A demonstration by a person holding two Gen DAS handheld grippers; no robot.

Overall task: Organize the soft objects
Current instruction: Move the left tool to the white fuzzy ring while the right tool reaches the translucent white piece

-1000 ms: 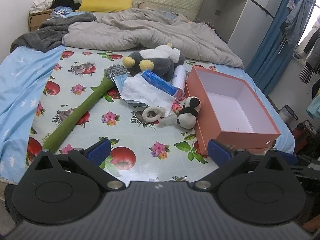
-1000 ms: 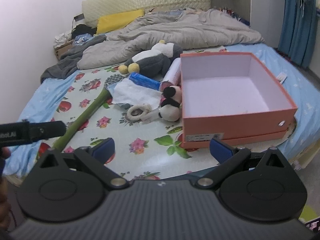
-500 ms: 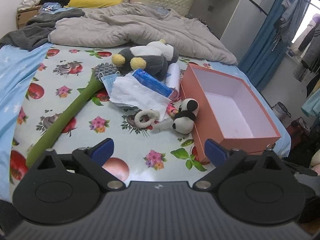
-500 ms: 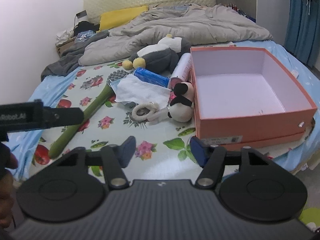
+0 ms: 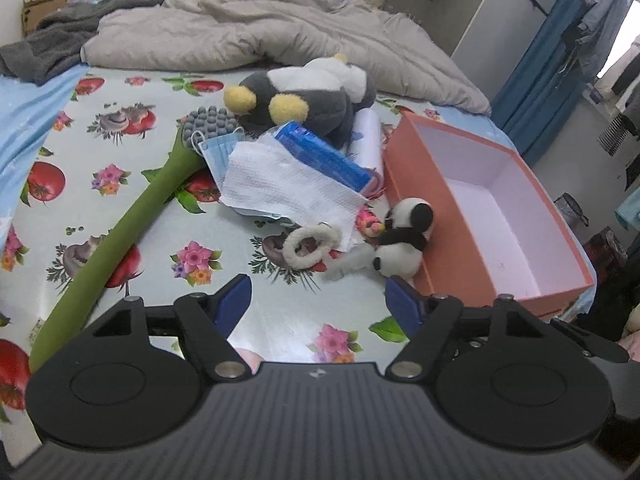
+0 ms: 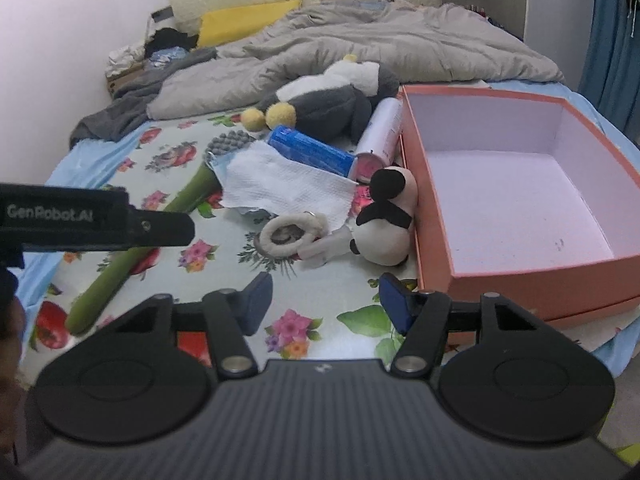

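Bed scene. The left gripper (image 5: 318, 302) is closing its fingers on nothing; the right gripper (image 6: 323, 300) holds its fingers parted and empty. A small panda plush (image 6: 385, 222) lies on the patterned sheet (image 5: 120, 148), touching the open orange box (image 6: 520, 184).

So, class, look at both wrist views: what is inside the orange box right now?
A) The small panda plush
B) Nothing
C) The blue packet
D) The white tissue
B: the orange box shows only its bare pale floor, while the small panda plush lies outside against its wall.
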